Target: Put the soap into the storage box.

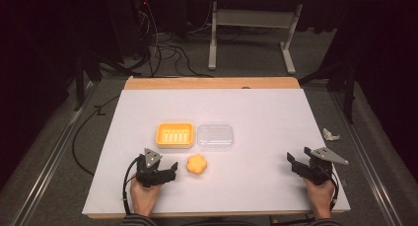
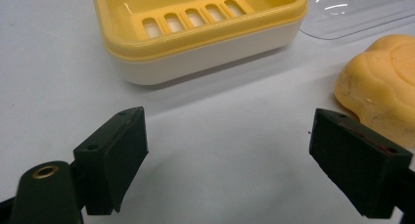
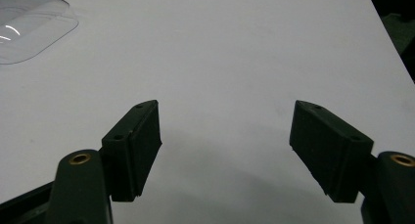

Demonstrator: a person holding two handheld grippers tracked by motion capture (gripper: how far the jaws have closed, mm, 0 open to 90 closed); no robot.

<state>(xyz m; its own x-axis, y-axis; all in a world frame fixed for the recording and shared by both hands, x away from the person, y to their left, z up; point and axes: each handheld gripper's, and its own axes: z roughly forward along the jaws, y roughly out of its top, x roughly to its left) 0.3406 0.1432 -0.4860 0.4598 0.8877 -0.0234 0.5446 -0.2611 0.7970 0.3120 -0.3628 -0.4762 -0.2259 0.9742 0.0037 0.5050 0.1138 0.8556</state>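
Soap [image 1: 197, 165] lay on the surface [image 1: 256, 112] just right of the left gripper [image 1: 172, 169]; the right gripper [image 1: 292, 162] stood well apart. Left gripper view: jaws apart, empty, soap beside the right jaw, yellow dish [image 2: 195, 33] ahead. Right gripper view: jaws apart over bare surface, clear lid [image 3: 29, 31] far ahead-left.

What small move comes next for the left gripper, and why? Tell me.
Probably slide the left gripper toward the soap until its open jaws straddle it. The soap lies loose on the table, just beside the gripper, and the yellow soap dish sits empty.
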